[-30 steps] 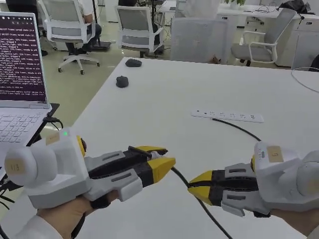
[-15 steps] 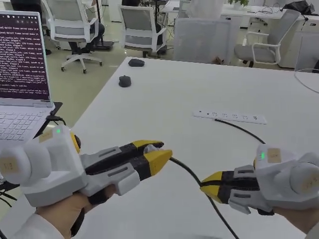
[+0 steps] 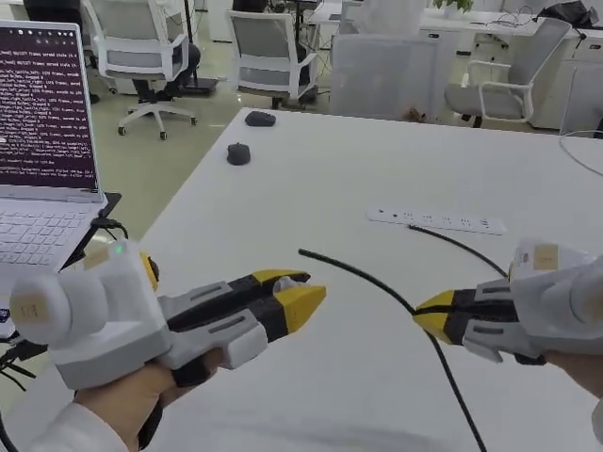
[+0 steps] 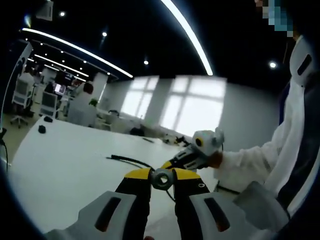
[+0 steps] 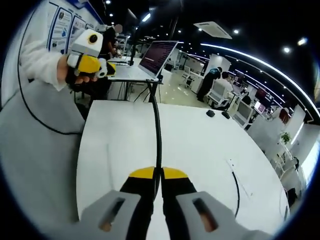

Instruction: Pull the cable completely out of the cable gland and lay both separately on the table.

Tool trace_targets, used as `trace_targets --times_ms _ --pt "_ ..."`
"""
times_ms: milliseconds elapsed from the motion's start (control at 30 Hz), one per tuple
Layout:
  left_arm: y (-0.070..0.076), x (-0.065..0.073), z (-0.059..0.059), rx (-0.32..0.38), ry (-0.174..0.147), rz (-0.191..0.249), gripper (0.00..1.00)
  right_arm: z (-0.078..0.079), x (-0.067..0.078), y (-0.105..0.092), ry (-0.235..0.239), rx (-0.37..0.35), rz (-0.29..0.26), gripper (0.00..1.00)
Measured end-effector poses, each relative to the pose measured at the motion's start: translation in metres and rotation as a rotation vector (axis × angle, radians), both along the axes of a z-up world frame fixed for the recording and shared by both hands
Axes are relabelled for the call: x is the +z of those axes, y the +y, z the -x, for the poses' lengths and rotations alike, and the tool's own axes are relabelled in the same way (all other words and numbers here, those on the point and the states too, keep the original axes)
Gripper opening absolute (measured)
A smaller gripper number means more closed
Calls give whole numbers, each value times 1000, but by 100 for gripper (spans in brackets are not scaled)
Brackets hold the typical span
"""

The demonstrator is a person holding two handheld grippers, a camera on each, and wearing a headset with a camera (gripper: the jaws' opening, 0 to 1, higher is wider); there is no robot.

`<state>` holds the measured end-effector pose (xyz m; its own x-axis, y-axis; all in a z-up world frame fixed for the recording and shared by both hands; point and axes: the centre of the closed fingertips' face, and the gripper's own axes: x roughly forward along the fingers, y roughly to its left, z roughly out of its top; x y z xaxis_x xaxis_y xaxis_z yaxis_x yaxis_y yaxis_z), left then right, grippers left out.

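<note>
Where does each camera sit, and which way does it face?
Head view: head-mounted, looking down at the table; left tongs, right tongs, a hand show.
Left gripper view: rides left tongs, faces right tongs past the pinched gland; sleeve shows.
Right gripper view: rides right tongs, faces along the cable toward left tongs; sleeve shows.
Both gripper views share the cable.

Open-plan office: swivel chairs point(image 3: 268, 52), laptop point(image 3: 42, 160), white desks point(image 3: 311, 179).

Terminal text on the laptop screen point(image 3: 47, 104) at far left, too small to read, tan sticker point(image 3: 545, 256) on the right gripper point(image 3: 426, 313), illegible.
</note>
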<state>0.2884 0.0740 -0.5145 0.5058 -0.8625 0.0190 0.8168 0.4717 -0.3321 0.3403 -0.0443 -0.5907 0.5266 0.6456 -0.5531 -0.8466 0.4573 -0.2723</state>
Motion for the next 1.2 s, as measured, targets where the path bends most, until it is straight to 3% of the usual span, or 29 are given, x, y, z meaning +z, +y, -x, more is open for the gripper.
trace_targets --times_ms 267,467,567,667,767,867,967,1133,1200 --pt "-7 -2 4 -38 1 -4 17 -36 18 -3 -44 13 40 1" --pt "-6 -6 2 -34 14 -7 17 -77 35 11 -74 47 83 1" --pt "-5 -8 0 -32 20 -10 17 -95 34 17 -76 65 127 1" --pt "-4 -9 -1 -27 22 -13 17 -107 26 27 -45 90 144 1" --pt "-1 -9 -4 -16 33 -3 17 -111 -4 33 31 126 196 1" --pt "0 -12 -5 -6 26 -30 17 -109 -46 36 119 157 258 1" --pt "1 -11 -6 -6 30 -16 17 -107 -74 38 171 160 291 1" --pt "3 -16 -10 2 54 -12 17 -106 -121 48 207 167 341 1" --pt "2 -18 -10 3 59 -16 17 -105 -133 51 234 175 343 1"
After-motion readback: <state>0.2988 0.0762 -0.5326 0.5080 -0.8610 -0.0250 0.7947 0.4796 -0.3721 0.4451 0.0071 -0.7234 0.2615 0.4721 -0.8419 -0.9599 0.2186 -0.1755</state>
